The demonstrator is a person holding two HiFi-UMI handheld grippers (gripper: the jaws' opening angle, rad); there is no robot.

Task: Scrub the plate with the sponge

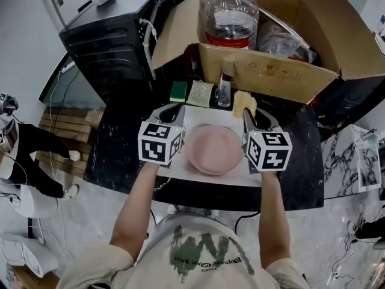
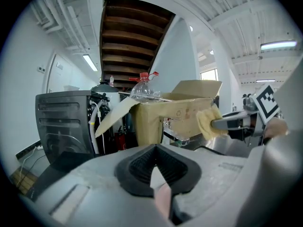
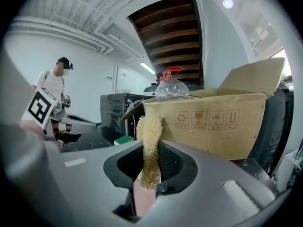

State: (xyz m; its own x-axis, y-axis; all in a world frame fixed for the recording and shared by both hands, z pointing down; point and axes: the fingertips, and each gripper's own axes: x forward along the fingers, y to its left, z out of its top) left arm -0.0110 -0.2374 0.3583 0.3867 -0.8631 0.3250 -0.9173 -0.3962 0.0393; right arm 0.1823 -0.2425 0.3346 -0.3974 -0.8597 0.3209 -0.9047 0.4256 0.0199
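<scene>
Sponge, pale yellow fibrous, clenched in right gripper past far-right rim of round pink plate; left gripper closed, empty.

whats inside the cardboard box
A big clear bottle with a red label stands in the box, beside crumpled clear plastic. The front wall hides the bottom.

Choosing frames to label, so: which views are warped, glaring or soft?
Left gripper view: fisheye, black corners, bright lamp overhead, foreground soft. Right gripper view: same warp, sponge crisp. Head view: even light, plate sharp, mild edge bending.
</scene>
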